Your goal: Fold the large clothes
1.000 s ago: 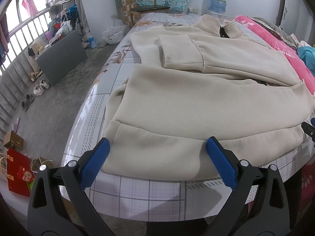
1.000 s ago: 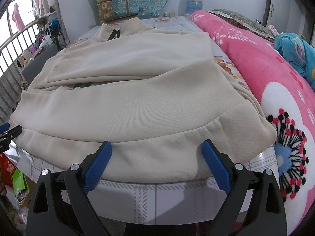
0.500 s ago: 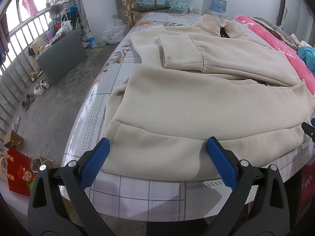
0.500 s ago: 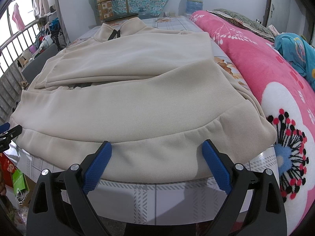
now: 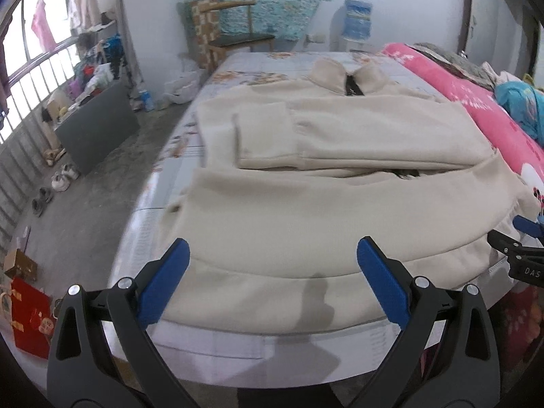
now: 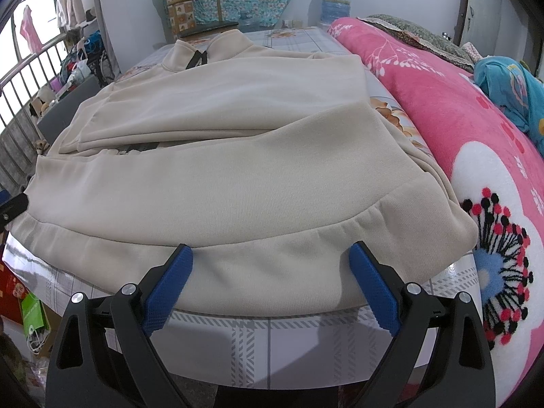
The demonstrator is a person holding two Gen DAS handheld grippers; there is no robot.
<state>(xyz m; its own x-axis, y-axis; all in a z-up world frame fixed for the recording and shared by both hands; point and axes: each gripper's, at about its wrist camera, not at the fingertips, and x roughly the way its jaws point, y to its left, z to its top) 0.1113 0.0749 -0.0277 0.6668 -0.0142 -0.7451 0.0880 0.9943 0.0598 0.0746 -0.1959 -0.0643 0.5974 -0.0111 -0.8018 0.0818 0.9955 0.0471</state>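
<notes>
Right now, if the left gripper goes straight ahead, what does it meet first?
Most likely the hem band of the cream sweatshirt; the open left gripper straddles it, though depth is unclear.

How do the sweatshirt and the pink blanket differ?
The sweatshirt is plain beige; the pink blanket is flower-printed. The sweatshirt lies flat with a sleeve folded across; the blanket is bunched along the bed's right side. Both rest on the bed.
</notes>
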